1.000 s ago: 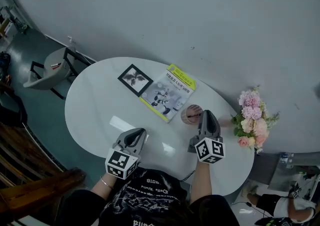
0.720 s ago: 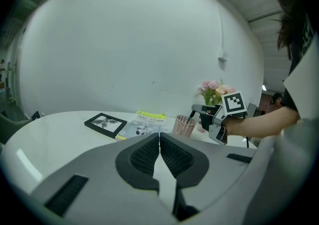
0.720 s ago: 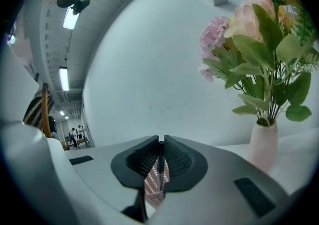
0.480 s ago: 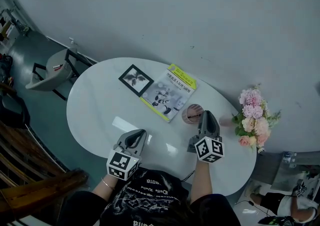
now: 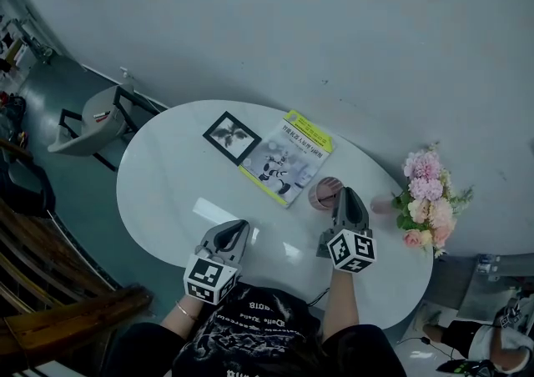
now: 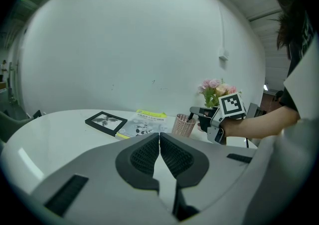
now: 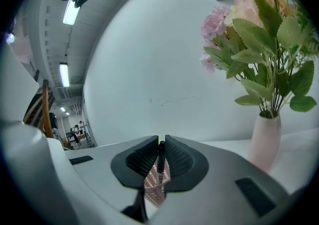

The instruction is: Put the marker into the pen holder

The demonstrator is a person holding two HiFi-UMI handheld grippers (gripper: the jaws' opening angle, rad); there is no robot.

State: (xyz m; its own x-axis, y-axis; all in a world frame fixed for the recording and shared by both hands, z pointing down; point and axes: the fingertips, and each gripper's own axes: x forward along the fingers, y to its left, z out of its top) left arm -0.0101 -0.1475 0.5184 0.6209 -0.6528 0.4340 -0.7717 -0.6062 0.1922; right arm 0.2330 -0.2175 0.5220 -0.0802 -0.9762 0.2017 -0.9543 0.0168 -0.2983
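Right gripper view | right gripper (image 7: 160, 143) pinches marker (image 7: 160, 159) at pen holder (image 7: 152, 186) | left gripper (image 6: 159, 139) pressed together

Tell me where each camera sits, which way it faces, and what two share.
Head view: on the person's head, steeply down at the table; shows left gripper, right gripper, forearms, shirt.
Left gripper view: on that gripper, along its shut, empty jaws toward the pen holder.
Right gripper view: on that gripper, along jaws clamping the marker, toward the vase.
Shared: both gripper views show the pen holder.
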